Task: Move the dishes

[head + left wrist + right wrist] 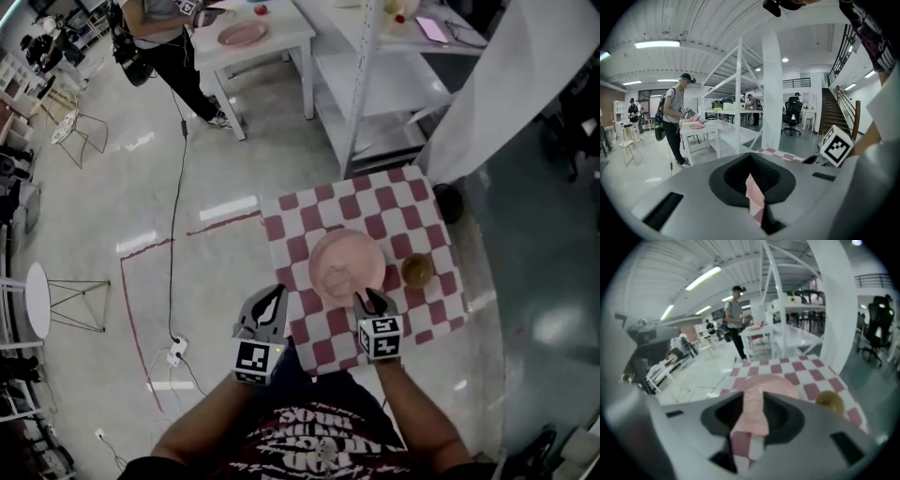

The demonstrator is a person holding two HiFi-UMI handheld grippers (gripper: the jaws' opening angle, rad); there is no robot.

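Note:
A pink plate lies in the middle of the red-and-white checked table. A small amber bowl stands just right of it. My right gripper is at the plate's near edge. In the right gripper view the pink plate has its rim between the parted jaws of the right gripper, and the amber bowl is to the right. My left gripper hangs off the table's left edge, shut and empty. In its own view the left gripper shows only a sliver of cloth.
A white shelving rack stands beyond the table. At the far back a person stands at a white table with another pink plate. A cable and power strip lie on the floor at left. A white sheet hangs at right.

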